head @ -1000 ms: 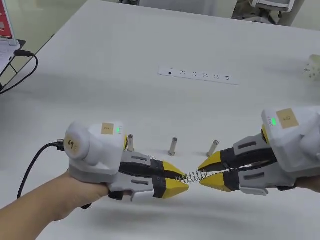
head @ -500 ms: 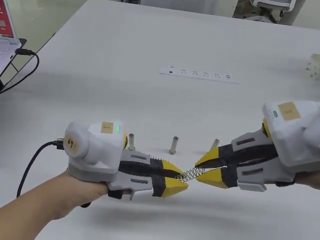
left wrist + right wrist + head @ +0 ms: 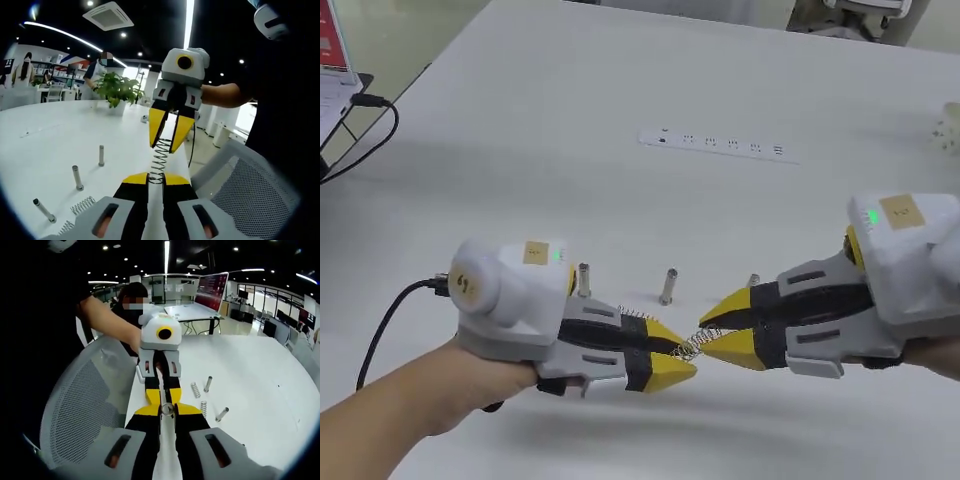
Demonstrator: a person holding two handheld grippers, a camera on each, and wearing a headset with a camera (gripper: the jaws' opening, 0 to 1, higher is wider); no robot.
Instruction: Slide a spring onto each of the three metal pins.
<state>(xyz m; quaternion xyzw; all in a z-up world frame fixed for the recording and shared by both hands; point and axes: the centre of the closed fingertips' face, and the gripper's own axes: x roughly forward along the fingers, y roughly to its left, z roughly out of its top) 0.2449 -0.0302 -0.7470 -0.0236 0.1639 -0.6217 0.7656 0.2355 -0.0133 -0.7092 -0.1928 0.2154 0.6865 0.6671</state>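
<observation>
A wide white table (image 3: 520, 120) in a brightly lit open office carries the work. Nearest the person, the yellow-tipped left tongs (image 3: 690, 357), gripped in a hand (image 3: 470, 385), are pressed together on one end of a thin coiled metal spring (image 3: 692, 344), which is held in the air just above the table. The yellow-tipped right tongs (image 3: 704, 337) are faced almost tip to tip with them, and the spring's other end is pinched between their jaws. In the right gripper view that end is seen as a small ring between the two yellow tips. Just beyond the tongs, three short silver metal pins are stood upright in a row, all bare. They are a left pin (image 3: 584, 280), a middle pin (image 3: 668, 285) and a right pin (image 3: 752, 282), the last partly hidden behind the right tongs. In the left gripper view two loose coiled springs (image 3: 82, 205) are seen lying flat on the table beside the pins. Farther back a long white power strip (image 3: 720, 148) is laid across the table. At the far left edge a black cable (image 3: 375, 130) is looped.
</observation>
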